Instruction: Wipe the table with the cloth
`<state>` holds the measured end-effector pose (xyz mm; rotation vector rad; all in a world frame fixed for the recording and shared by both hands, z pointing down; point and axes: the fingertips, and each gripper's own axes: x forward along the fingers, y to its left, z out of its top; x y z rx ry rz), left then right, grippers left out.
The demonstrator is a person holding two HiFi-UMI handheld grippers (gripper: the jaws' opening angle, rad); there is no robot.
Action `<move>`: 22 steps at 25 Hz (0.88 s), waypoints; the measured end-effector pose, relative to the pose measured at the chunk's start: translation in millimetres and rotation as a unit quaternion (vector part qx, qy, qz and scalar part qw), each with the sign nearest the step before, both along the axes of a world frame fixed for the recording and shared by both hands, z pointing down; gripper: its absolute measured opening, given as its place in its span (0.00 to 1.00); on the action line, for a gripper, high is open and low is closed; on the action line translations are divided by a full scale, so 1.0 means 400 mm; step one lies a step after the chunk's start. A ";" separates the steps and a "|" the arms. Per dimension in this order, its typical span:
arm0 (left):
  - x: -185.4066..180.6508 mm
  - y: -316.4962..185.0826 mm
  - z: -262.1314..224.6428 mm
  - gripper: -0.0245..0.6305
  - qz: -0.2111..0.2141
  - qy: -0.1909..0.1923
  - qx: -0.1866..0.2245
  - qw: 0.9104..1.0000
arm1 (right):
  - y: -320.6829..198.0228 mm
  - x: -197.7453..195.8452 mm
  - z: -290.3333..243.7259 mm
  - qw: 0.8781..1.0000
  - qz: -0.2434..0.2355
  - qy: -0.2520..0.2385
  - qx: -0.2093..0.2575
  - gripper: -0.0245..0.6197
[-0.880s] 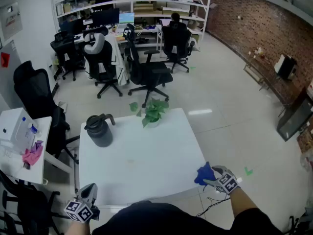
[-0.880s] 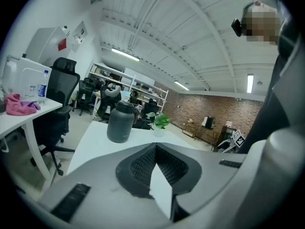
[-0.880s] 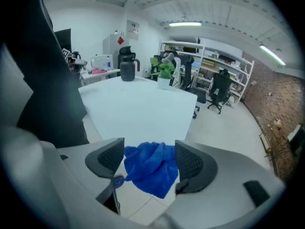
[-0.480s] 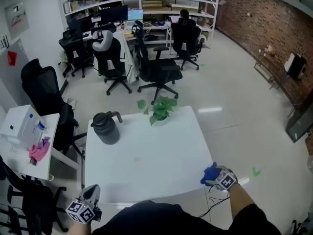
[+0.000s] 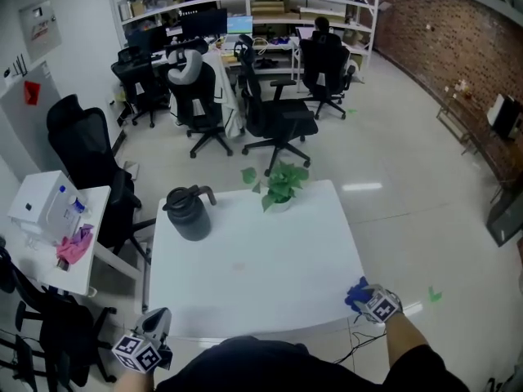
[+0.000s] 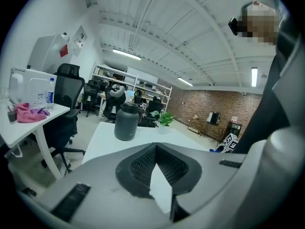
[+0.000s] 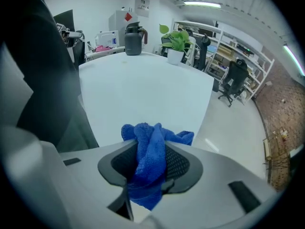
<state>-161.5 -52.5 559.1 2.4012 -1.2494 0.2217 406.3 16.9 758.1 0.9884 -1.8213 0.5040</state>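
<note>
Since a moment ago the right gripper (image 5: 367, 300) has slid back along the right edge of the white counter (image 5: 261, 276) and now sits at its near right corner, the blue cloth (image 5: 355, 293) coming with it; the framing has also shifted, so the counter sits a little lower and more to the right in the head view. Both right fingers (image 7: 180, 164) are clamped on the cloth – in the right gripper view it is bunched upright between the two dark ribbed pads, its top fold spilling out past the tips toward the counter and a loose end hanging below them. From the head view the cloth lies just ahead of the fingers, at the counter's corner edge; whether it is pressed flat on the surface I cannot tell. The left gripper (image 5: 154, 322) is held off the near left corner of the counter, below its edge and well apart from the cloth. Its fingers (image 6: 139, 168) are closed tip to tip with nothing between them – only a pale wedge shows behind the pads. On the far half of the counter stand a dark grey jug (image 5: 189, 213) to the left and a small potted plant (image 5: 282, 186) near the far edge.
</note>
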 end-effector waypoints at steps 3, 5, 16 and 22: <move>-0.003 -0.008 -0.001 0.04 -0.001 0.003 0.003 1.000 | -0.006 -0.001 0.009 1.000 0.007 0.007 0.002 0.22; -0.007 -0.012 -0.001 0.04 -0.002 0.005 0.007 1.000 | -0.017 -0.020 -0.010 1.000 0.003 0.004 0.010 0.22; -0.042 -0.032 -0.001 0.04 -0.018 0.024 0.020 0.999 | -0.235 -0.238 -0.248 0.987 -0.034 -0.092 0.129 0.22; -0.088 -0.023 0.006 0.04 -0.027 0.020 0.027 0.999 | -0.374 -0.483 -0.335 0.976 -0.126 -0.104 0.141 0.22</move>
